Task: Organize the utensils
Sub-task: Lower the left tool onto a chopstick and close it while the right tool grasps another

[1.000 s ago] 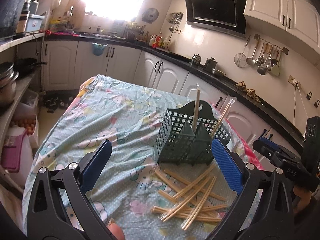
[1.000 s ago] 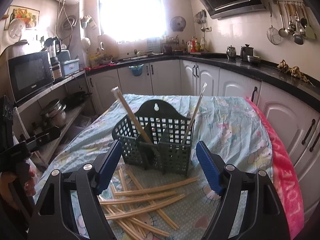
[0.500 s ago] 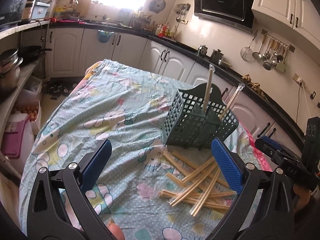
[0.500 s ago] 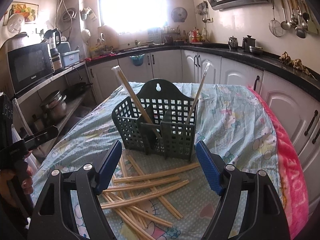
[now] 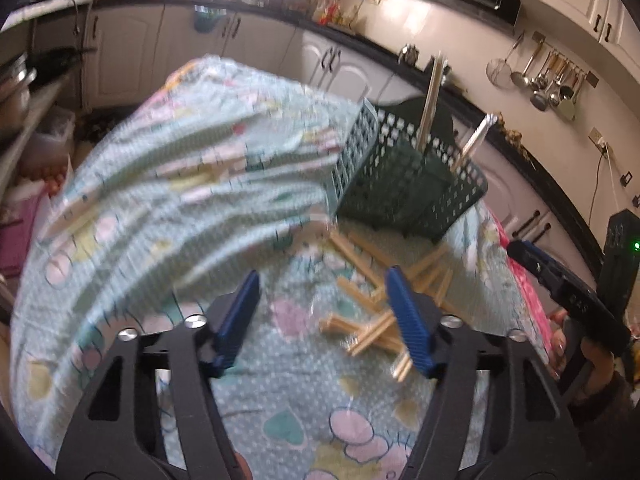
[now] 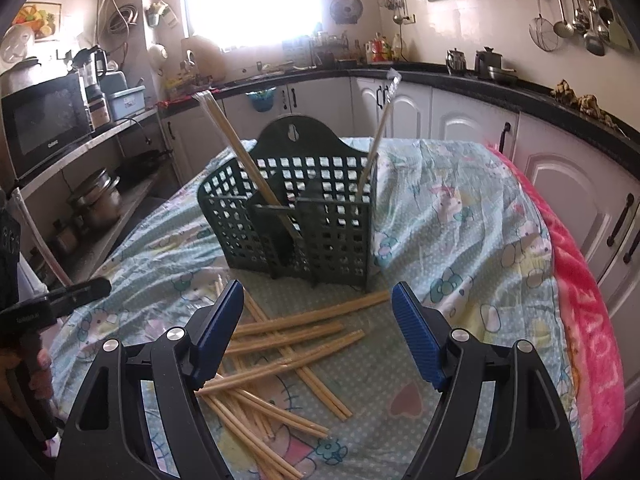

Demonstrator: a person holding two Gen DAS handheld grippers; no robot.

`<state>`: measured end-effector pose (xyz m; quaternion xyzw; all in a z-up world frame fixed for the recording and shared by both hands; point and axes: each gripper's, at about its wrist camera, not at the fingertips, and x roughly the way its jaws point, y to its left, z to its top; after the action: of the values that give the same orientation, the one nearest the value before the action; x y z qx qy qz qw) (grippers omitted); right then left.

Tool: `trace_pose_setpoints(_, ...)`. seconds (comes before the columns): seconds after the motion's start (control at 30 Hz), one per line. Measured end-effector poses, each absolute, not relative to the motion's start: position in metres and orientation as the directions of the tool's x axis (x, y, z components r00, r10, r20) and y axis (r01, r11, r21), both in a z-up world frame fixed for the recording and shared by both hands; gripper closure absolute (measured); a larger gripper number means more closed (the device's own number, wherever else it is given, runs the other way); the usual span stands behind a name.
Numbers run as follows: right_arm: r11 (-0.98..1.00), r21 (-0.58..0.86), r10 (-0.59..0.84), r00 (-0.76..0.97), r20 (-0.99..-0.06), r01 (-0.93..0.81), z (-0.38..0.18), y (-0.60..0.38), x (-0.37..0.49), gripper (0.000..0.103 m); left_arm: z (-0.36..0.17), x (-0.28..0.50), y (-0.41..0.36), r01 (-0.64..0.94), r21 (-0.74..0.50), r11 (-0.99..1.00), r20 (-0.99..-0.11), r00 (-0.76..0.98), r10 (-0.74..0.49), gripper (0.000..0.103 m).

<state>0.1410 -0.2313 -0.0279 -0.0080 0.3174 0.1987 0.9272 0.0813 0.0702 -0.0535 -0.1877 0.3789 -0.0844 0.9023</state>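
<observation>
Kitchen, white cupboards, bench under cartoon-print cloth. Green slotted basket near bench middle, two wrapped chopstick pairs standing in it. Loose chopsticks scattered on cloth just before basket, toward near edge. Left claw over cloth beside pile, jaws just closing, half-wide, nothing between. Right claw above pile, jaws wide, empty.

Matt green plastic lattice basket; pale bare-wood chopsticks; soft printed cloth over desk; ribbed blue pads, black plastic frame.
</observation>
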Motion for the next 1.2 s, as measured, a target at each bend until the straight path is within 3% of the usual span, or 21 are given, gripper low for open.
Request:
trace_pose_setpoints(0.17, 0.927, 0.107, 0.347, 0.714, -0.608, -0.36, -0.037, -0.234, 0.145, 0.029, -0.078, 0.086, 0.066, 0.007, -0.469, 0.883, -0.693, 0.618, -0.372, 0.072)
trace_pose_setpoints(0.37, 0.93, 0.098, 0.334, 0.707, -0.623, -0.353, -0.045, -0.234, 0.147, 0.029, -0.093, 0.097, 0.058, 0.003, -0.504, 0.864, -0.71, 0.567, -0.417, 0.072)
trace_pose_setpoints(0.93, 0.939, 0.117, 0.309, 0.643, -0.701, -0.323, -0.075, -0.239, 0.174, 0.029, -0.103, 0.135, 0.056, -0.026, -0.484, 0.874, -0.742, 0.541, -0.395, 0.072)
trace_pose_setpoints(1.07, 0.936, 0.154, 0.324, 0.606, -0.727, -0.316, -0.083, -0.24, 0.182, 0.029, -0.104, 0.141, 0.053, -0.013, -0.468, 0.884, -0.749, 0.537, -0.389, 0.087)
trace_pose_setpoints(1.2, 0.932, 0.19, 0.341, 0.575, -0.744, -0.308, -0.091, -0.24, 0.189, 0.035, -0.104, 0.148, 0.054, -0.006, -0.467, 0.884, -0.748, 0.535, -0.392, 0.095)
